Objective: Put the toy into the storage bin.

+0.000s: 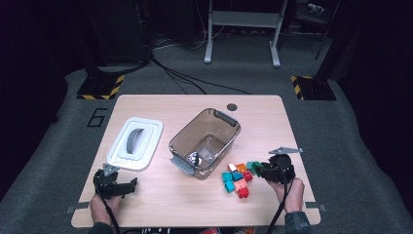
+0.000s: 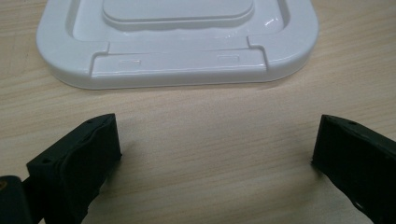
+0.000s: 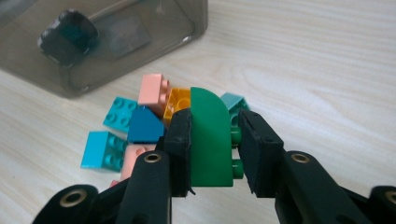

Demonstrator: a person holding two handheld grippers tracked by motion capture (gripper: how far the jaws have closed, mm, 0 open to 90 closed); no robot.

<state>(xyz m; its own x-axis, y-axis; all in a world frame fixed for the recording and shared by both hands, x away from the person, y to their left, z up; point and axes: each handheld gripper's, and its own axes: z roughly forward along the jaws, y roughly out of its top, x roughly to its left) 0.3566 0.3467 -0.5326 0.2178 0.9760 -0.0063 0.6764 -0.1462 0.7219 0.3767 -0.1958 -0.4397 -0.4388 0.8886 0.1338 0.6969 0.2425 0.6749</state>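
Note:
My right gripper (image 3: 215,140) is shut on a green brick (image 3: 210,135) with a rounded top, held just above a heap of loose bricks (image 3: 135,130) in teal, blue, pink and orange. In the high view this gripper (image 1: 260,168) and the green brick (image 1: 253,165) sit at the right edge of the heap (image 1: 237,179), near the front right of the table. My left gripper (image 1: 129,185) rests low at the front left. Its jaws stand wide open (image 2: 215,140) over bare wood, a little short of the white lid (image 2: 177,65).
A clear grey bin (image 1: 229,127) with grey handles stands in the middle of the table, with a small dark object (image 1: 194,158) inside it. The white lid (image 1: 151,131) with a grey grip lies to its left. The table's front edge runs close to both hands.

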